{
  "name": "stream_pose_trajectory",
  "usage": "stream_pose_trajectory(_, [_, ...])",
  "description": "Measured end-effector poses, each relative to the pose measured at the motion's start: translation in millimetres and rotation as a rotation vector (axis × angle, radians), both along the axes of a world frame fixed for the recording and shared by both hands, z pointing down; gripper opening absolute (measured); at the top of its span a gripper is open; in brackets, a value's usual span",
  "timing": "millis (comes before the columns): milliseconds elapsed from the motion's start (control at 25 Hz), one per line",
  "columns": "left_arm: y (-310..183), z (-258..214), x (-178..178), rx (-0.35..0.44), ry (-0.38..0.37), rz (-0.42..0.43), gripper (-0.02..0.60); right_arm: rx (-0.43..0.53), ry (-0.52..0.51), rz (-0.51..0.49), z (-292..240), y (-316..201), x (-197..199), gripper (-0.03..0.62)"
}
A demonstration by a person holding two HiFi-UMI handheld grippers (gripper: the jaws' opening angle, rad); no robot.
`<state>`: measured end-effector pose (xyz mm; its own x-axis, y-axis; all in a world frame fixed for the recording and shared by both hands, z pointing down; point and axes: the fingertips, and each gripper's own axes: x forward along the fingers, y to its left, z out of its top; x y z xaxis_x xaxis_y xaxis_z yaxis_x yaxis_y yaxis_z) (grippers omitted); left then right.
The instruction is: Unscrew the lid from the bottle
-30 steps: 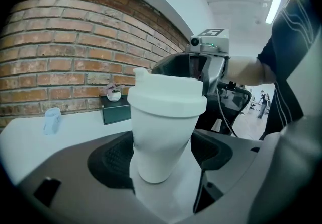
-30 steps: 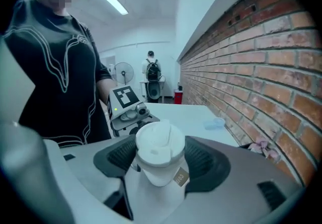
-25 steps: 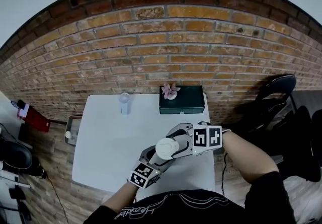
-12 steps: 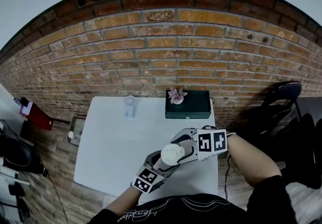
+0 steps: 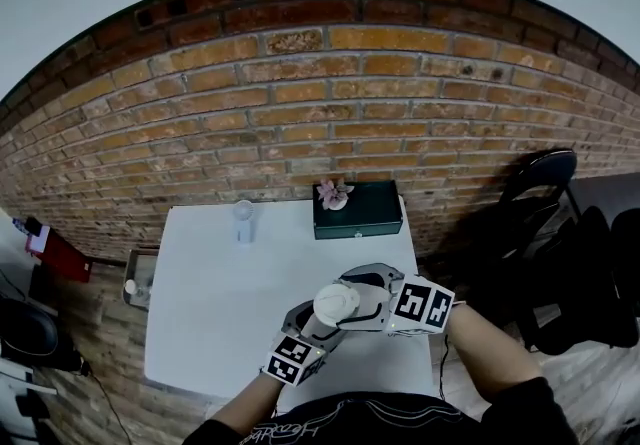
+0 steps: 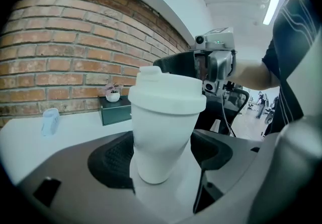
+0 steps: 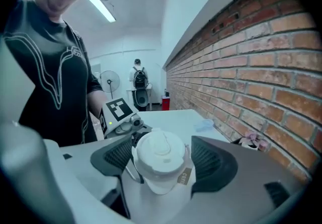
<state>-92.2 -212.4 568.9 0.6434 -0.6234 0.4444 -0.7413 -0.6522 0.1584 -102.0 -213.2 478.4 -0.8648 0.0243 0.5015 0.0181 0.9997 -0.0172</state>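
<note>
A white bottle with a white screw lid is held above the white table. My left gripper is shut on the bottle's lower body from below left, and its marker cube shows in the right gripper view. From the right, my right gripper reaches round the lid. Its jaws have just been opening; the lid sits between the pads with small gaps on both sides. In the head view the lid shows between both grippers, near the table's front right.
A dark green box with a small pink flower pot stands at the table's back by the brick wall. A clear cup stands at the back left. A black chair is off to the right.
The right gripper has rolled, its marker cube now tilted and slightly lower. The left gripper and bottle have stayed put.
</note>
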Motion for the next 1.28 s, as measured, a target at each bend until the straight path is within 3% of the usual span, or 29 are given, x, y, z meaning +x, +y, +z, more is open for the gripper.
stream_pose_trajectory(280, [-1, 0, 0, 0.009, 0.015, 0.007, 0.368, 0.009, -0.038, 0.326, 13, -7, -3, 0.353])
stream_pose_trajectory(520, [-1, 0, 1, 0.013, 0.024, 0.016, 0.368, 0.007, -0.066, 0.457, 15, -7, 0, 0.345])
stream_pose_trajectory(960, [0, 0, 0, 0.017, 0.026, 0.025, 0.368, 0.022, -0.086, 0.454, 16, -7, 1, 0.344])
stream_pose_trajectory(1280, [0, 0, 1, 0.019, 0.029, 0.031, 0.368, 0.010, -0.056, 0.262, 17, -5, 0, 0.342])
